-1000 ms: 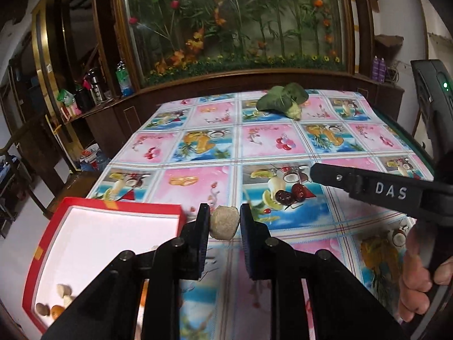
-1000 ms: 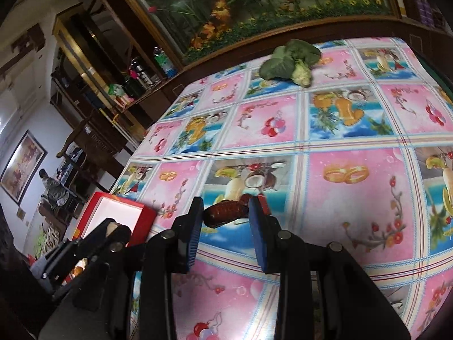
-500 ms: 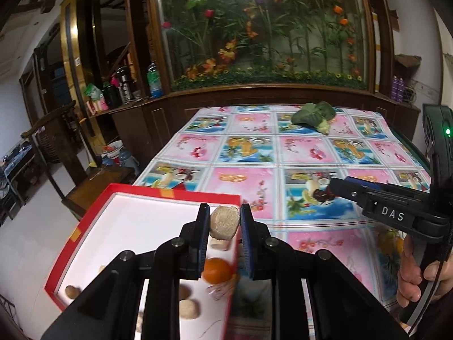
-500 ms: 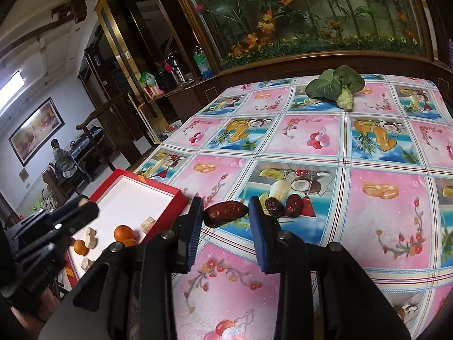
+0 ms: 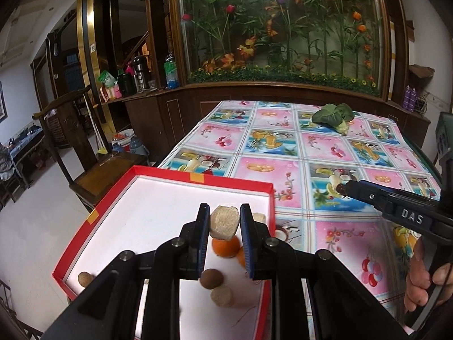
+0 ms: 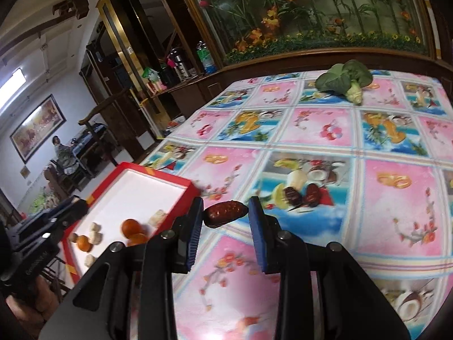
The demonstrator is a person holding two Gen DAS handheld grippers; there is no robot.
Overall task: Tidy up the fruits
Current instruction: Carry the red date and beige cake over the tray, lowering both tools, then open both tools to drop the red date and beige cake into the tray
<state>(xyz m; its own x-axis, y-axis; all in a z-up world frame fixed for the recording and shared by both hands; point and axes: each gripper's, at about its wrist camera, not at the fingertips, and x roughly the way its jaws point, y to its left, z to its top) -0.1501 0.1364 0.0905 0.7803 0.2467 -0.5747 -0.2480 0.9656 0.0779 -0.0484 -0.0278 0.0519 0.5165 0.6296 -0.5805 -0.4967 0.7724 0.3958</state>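
While your left gripper [image 5: 225, 222] pinches the tan rough chunk [image 5: 224, 221] over the red-rimmed white tray [image 5: 158, 215], lower before releasing; your right gripper [image 6: 226, 212] clamps a dark red date [image 6: 225, 211].

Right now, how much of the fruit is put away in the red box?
Several pieces already lie in the red box, among them an orange. The left gripper holds a tan piece over the box; the right gripper holds a dark date. Two dates wait on the tablecloth.
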